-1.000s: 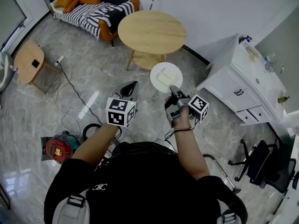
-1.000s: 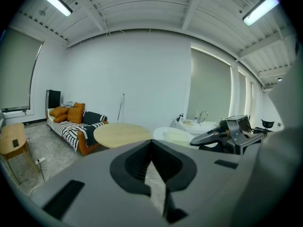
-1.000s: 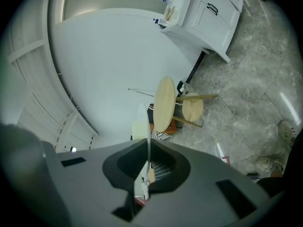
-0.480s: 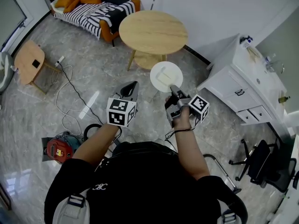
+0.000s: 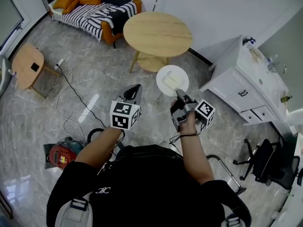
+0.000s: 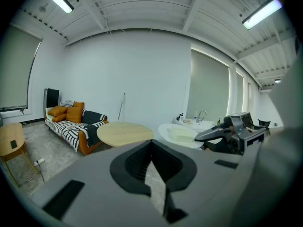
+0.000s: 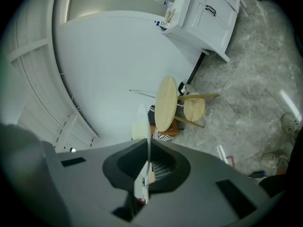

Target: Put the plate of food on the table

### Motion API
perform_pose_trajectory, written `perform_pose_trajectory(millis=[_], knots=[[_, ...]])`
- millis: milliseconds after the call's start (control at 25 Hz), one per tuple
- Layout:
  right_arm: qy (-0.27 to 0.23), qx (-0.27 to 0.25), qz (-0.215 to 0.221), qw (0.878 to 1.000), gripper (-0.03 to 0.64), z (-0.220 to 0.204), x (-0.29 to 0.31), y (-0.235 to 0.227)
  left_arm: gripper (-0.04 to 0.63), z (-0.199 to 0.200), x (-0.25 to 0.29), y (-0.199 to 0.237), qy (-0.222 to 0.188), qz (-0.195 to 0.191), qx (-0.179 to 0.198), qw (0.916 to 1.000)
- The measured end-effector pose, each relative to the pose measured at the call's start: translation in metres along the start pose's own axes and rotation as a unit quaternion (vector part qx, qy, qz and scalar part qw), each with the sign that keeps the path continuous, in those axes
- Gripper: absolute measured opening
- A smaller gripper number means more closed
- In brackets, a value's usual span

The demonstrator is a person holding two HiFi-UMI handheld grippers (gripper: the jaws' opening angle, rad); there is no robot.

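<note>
The person wears a black short-sleeved shirt (image 5: 142, 183) and grey shoulder straps (image 5: 75, 205).

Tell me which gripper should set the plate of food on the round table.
Right. The right gripper is shut on the rim of the plate, holding it just short of the round table. The left gripper is shut and empty.

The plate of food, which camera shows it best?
Head view: the whole plate seen from above, food on it, right gripper clamping its near rim. Left gripper view shows it low, side-on; right gripper view only edge-on between its jaws.
</note>
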State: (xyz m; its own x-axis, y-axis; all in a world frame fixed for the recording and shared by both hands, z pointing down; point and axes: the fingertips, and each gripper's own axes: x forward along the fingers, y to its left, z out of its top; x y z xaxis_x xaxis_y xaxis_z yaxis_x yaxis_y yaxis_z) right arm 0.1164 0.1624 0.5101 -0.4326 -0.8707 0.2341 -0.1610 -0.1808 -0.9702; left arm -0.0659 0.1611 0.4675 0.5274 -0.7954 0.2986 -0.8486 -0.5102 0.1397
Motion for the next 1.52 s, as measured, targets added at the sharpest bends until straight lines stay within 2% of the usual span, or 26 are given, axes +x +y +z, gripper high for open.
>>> perform_pose_trajectory(millis=[200, 480, 880, 1200, 1520], knots=[[-0.013, 0.004, 0.01, 1.0, 0.015, -0.012, 0.003, 0.007, 0.008, -0.003, -0.01, 0.019, -0.001, -0.005, -0.002, 1.0], [-0.015, 0.003, 0.004, 1.0, 0.017, -0.024, 0.013, 0.01, 0.008, -0.005, -0.017, 0.038, -0.002, -0.006, -0.003, 1.0], [-0.016, 0.001, 0.025, 1.0, 0.017, -0.02, 0.039, 0.021, 0.008, -0.004, -0.015, 0.063, -0.002, 0.006, -0.004, 1.0], [-0.016, 0.004, 0.04, 0.999, 0.017, 0.003, 0.067, 0.028, 0.008, 0.006, 0.017, 0.074, 0.0, 0.006, 0.006, 1.0], [-0.012, 0.005, 0.04, 0.999, 0.017, 0.05, 0.109, 0.026, 0.008, 0.022, 0.076, 0.083, 0.003, 0.005, 0.015, 0.9999]])
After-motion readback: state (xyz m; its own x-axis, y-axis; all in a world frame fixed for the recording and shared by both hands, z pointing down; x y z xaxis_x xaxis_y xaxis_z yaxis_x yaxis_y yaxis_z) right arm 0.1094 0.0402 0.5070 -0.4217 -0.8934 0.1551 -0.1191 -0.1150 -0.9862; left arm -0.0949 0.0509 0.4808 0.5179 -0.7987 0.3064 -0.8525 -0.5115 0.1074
